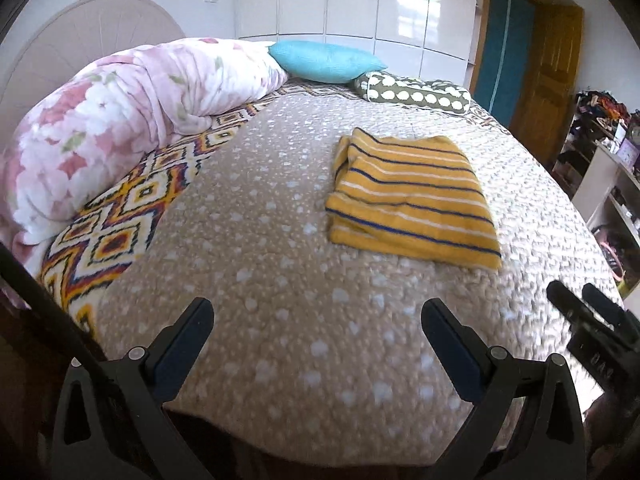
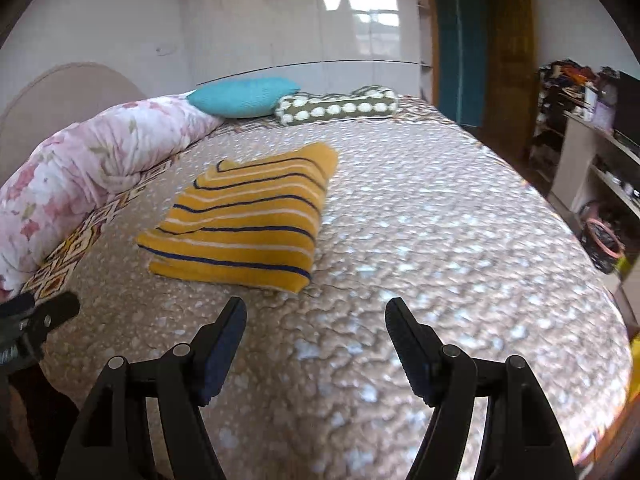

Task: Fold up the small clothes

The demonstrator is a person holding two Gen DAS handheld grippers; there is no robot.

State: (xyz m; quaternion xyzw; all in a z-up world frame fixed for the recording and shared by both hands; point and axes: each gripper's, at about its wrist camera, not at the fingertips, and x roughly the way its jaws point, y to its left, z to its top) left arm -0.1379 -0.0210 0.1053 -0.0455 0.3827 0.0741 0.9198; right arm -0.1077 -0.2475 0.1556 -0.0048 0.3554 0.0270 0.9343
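A yellow garment with blue and white stripes [image 1: 412, 200] lies folded into a rough rectangle on the beige spotted bedspread [image 1: 280, 280]. It also shows in the right wrist view [image 2: 244, 216]. My left gripper [image 1: 318, 316] is open and empty, held above the bed's near edge, short of the garment. My right gripper [image 2: 316, 316] is open and empty, just short of the garment's near edge. The right gripper shows at the right edge of the left wrist view [image 1: 576, 304], and the left gripper at the left edge of the right wrist view [image 2: 36, 312].
A rolled floral duvet [image 1: 120, 120] lies along the left side over a patterned blanket [image 1: 120, 232]. A teal pillow [image 1: 324, 60] and a green dotted bolster [image 1: 416, 92] sit at the far end. Shelves with clutter [image 2: 592, 160] stand to the right, a wooden door [image 1: 552, 60] beyond.
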